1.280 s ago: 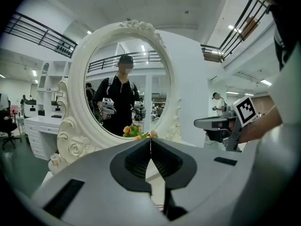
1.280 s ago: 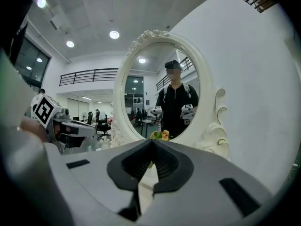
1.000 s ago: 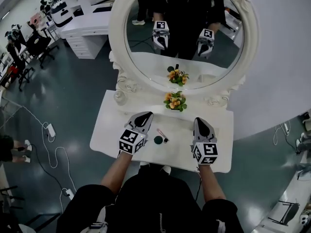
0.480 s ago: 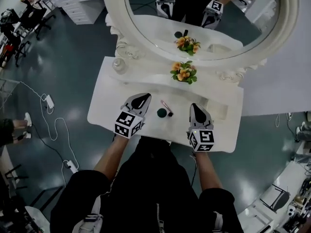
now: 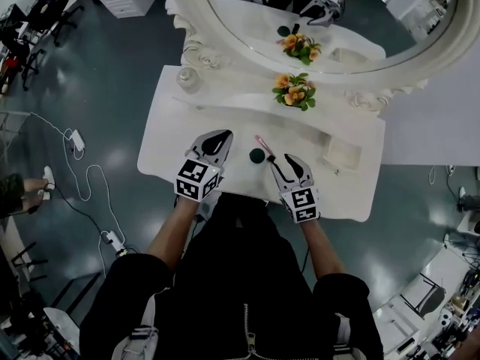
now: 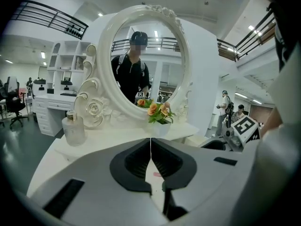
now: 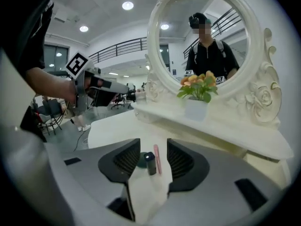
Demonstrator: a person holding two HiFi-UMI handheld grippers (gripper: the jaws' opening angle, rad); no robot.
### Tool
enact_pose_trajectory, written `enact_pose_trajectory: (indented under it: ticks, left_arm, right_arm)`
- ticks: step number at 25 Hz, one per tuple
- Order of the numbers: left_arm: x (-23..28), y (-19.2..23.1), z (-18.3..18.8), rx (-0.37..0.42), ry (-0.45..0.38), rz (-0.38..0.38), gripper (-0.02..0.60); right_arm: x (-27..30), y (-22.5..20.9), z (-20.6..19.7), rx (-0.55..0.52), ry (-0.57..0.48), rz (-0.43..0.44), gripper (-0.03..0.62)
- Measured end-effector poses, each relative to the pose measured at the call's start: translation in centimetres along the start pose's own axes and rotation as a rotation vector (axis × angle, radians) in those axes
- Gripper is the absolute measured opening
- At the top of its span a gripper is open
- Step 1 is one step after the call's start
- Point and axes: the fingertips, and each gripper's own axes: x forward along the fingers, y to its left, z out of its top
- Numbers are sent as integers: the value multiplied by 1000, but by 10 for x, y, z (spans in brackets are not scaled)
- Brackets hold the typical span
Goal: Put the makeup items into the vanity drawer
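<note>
So, right gripper (image 7: 154, 150) fingers (image 7: 181, 160) opening, pink stick (image 7: 156, 158) and dark tube (image 7: 150, 164) loose between them, in front of flower pot (image 7: 196, 109), left gripper (image 6: 150, 146) fingers (image 6: 136, 161) closed, empty.

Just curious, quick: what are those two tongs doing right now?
Left tongs: closed, empty.
Right tongs: opening, gripping nothing; a pink stick and a small dark item lie between them.

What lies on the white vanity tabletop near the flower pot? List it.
A round dark green case, a pink stick and a small dark tube. The right gripper, jaws opening around stick and tube, and left gripper hide what's beneath.
</note>
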Motion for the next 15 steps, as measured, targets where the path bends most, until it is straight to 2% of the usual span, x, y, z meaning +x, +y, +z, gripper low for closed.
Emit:
enact_pose_trajectory:
  ticks: [4, 8, 15]
  left_arm:
    - [-8, 7, -3, -8, 8, 19, 21]
    - [-17, 13, -10, -23, 21, 34, 21]
    - [-29, 20, -12, -33, 14, 60, 21]
  right_arm:
    - [18, 10, -21, -3, 91, 52, 162]
    - [30, 13, -37, -14, 154, 61, 157]
    - [41, 10, -47, 5, 199, 57, 105]
